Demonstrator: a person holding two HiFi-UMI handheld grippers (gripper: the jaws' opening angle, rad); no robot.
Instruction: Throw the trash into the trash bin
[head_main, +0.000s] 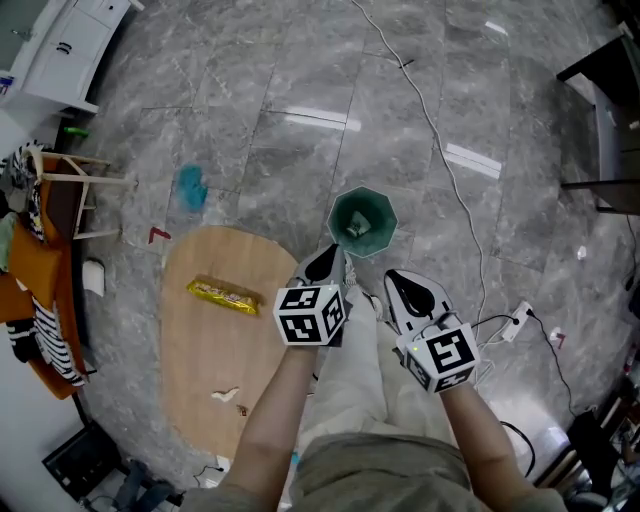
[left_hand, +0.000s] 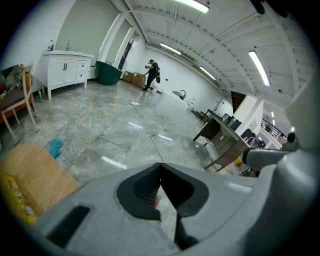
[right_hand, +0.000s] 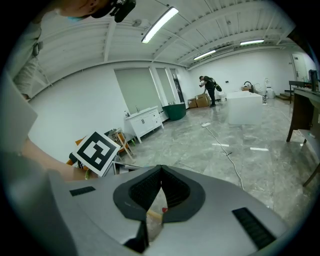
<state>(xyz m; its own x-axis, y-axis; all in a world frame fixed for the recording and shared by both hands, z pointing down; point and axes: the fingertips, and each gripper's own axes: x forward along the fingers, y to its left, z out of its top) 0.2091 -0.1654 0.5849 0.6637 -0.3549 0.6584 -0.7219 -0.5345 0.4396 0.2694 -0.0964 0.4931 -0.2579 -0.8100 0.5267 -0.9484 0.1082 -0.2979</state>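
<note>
A dark green trash bin (head_main: 362, 222) stands on the grey floor with pale crumpled trash in its bottom. My left gripper (head_main: 329, 252) hovers just at the bin's near left rim, jaws shut with nothing visible between them (left_hand: 160, 165). Nearer me and right of the bin, my right gripper (head_main: 393, 276) also has its jaws closed tip to tip (right_hand: 161, 168), and I see nothing gripped in it. A yellow snack wrapper (head_main: 222, 294) lies on the oval wooden table (head_main: 200, 340), which also holds small pale scraps (head_main: 226, 395). The bin is hidden in both gripper views.
A blue rag (head_main: 190, 187) lies on the floor beyond the table. A white cable (head_main: 440, 150) runs past the bin's right side to a power strip (head_main: 519, 320). A wooden chair (head_main: 60, 195) stands at left, a dark desk (head_main: 605, 110) at far right. A person's legs are below the grippers.
</note>
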